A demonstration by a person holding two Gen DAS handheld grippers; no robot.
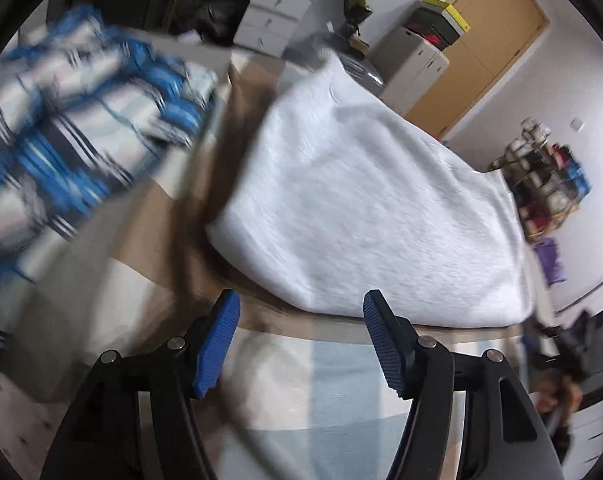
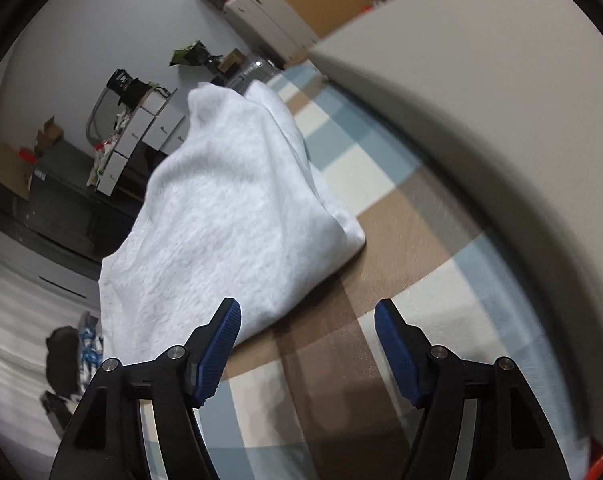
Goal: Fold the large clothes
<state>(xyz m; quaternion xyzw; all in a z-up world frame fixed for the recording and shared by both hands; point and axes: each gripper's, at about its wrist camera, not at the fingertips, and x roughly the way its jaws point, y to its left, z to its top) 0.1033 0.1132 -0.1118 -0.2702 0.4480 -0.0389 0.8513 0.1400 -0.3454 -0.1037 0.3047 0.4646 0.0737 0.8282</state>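
Hovering | both grippers' fingers [image 1: 301, 304] [image 2: 307, 312] released (empty) | folded white garment [image 1: 373, 200] on checked cover [image 1: 341, 380]

A: Look at the left black two-finger gripper with blue ribbed pads [image 1: 301, 312]. What is it doing?

B: Its jaws stand apart. One blue pad [image 1: 217, 344] leans toward 1 o'clock, the other toward 11 o'clock. Nothing sits between them, and the pads press on nothing.

A: And the right black two-finger gripper with blue ribbed pads [image 2: 307, 320]?

B: Same thing. Its jaws are apart too, with an empty gap. Its left blue pad [image 2: 217, 352] points up toward 1 o'clock.

A: Which way do they point?

B: Both tip forward and down. The black arms of each come in from 6 o'clock.
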